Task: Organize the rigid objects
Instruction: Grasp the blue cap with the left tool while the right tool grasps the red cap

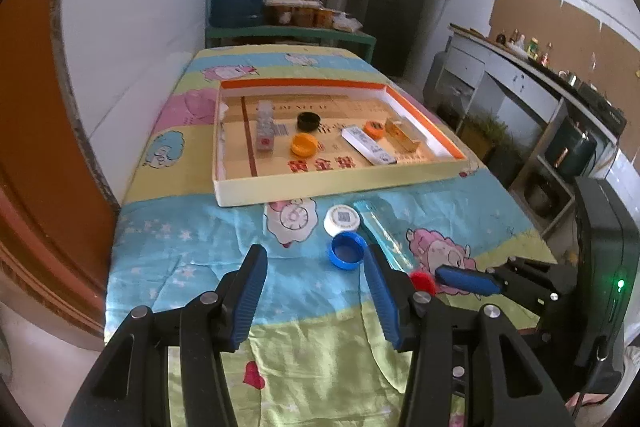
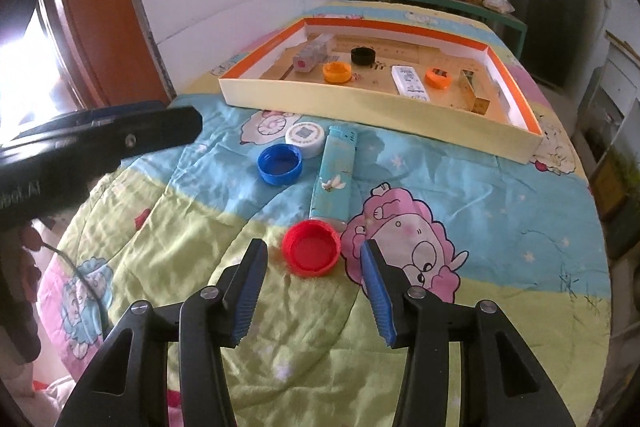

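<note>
Red cap (image 2: 311, 247) lies open-side up on the quilt just ahead of my right gripper (image 2: 312, 267), fingers wide to straddle it, left gripper (image 1: 316, 267) likewise empty near blue cap (image 1: 347, 250).

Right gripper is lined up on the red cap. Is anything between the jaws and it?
Nothing visible. The right gripper is open, and the red cap lies open side up just ahead of its fingertips on bare quilt. The closest thing, the light blue box, lies beyond the cap, its near end about touching it.
</note>
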Action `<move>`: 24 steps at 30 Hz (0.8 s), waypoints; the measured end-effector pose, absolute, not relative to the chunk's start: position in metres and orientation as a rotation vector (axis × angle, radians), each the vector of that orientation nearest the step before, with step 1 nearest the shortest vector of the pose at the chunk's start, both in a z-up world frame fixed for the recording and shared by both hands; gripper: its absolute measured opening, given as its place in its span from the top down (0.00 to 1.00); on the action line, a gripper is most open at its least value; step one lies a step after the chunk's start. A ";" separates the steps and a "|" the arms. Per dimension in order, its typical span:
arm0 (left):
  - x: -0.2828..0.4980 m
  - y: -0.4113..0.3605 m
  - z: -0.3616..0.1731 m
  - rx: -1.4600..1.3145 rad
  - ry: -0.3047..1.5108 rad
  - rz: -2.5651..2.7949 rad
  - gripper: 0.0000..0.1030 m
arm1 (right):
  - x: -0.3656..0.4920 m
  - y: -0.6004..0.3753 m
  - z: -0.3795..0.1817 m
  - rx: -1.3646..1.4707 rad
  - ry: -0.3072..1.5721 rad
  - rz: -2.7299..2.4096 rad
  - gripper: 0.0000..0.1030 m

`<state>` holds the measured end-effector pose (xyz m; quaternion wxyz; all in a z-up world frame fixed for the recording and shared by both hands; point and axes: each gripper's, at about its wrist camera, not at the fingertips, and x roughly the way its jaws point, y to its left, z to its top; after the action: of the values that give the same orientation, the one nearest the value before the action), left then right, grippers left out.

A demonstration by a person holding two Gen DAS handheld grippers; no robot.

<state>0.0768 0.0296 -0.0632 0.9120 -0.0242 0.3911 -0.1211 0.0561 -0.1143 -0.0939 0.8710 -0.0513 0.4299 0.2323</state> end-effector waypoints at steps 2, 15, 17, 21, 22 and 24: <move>0.078 0.027 -0.067 -0.042 0.815 -0.258 0.51 | 0.058 -0.113 -0.096 -0.105 0.900 0.487 0.54; 0.100 -0.006 -0.093 0.085 0.891 -0.308 0.51 | 0.052 -0.121 -0.095 -0.176 0.854 0.452 0.71; 0.106 -0.011 -0.098 0.099 0.901 -0.307 0.51 | 0.050 -0.128 -0.093 -0.161 0.846 0.444 0.71; 0.117 -0.017 -0.108 0.108 0.928 -0.300 0.51 | 0.048 -0.141 -0.090 -0.132 0.842 0.426 0.71; 0.118 -0.018 -0.111 0.107 0.933 -0.299 0.51 | 0.048 -0.143 -0.089 -0.128 0.842 0.423 0.71; 0.120 -0.019 -0.112 0.112 0.925 -0.288 0.53 | 0.049 -0.148 -0.089 -0.118 0.843 0.415 0.70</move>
<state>0.1197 -0.0190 -0.1122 0.8835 0.0536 0.4444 -0.1383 0.0485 -0.1482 -0.0893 0.8900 -0.0568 0.4058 0.1998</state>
